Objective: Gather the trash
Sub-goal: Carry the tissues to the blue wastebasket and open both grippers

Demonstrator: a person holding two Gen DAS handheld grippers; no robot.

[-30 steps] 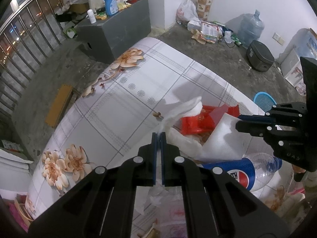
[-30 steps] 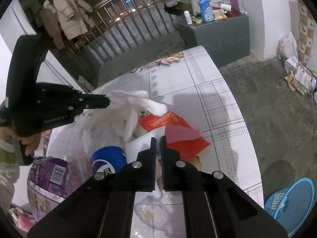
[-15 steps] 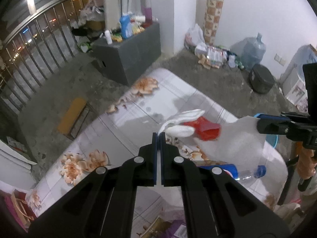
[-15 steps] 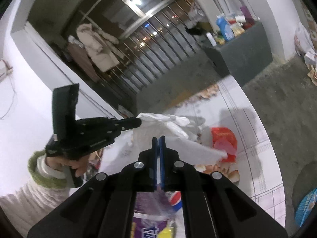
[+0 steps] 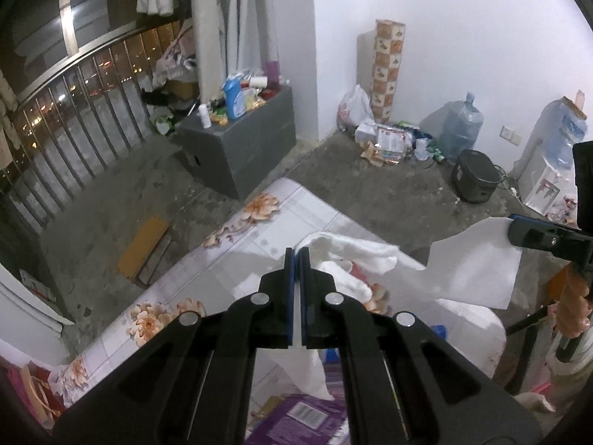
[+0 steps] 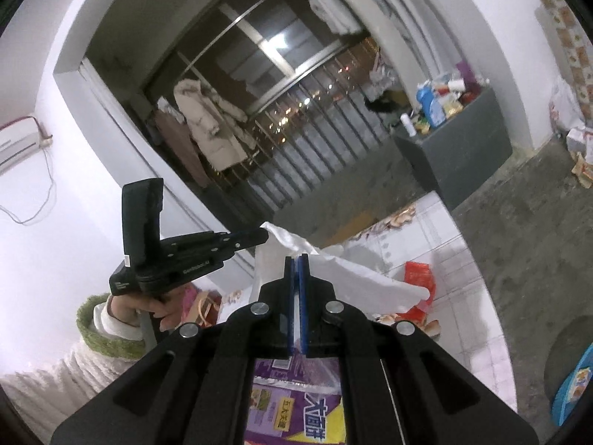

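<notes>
Both hand-held grippers are up off the counter point(image 5: 281, 207), each clamped on an edge of the white plastic bag point(image 5: 478, 270). The left hand-held gripper point(image 5: 296, 256) has its jaws together on the bunched rim; the right hand-held gripper point(image 6: 296, 263) pinches the opposite rim, with thin film visible between its blue pads. The bag hangs stretched between the two, its mouth pulled wide.

Progress, as judged: some trash seems to be in the bag already. A purple packet point(image 6: 296, 408) shows through or below the film in the right wrist view, and something blue sits low in the left view; I cannot tell whether either is inside or under the bag. Not yet collected: a red wrapper point(image 6: 418, 278) lying on the floral cloth, with brownish scraps point(image 6: 415, 320) just beside it.

Surroundings: grey cabinet point(image 5: 241, 148) loaded with bottles, water jug point(image 5: 459, 126), dark round appliance point(image 5: 476, 181), more litter by the far wall point(image 5: 385, 141), blue basket point(image 6: 574, 382) on the floor. Nothing blocks the bag itself; both grippers being occupied is the obstacle to reaching the leftover wrapper.
</notes>
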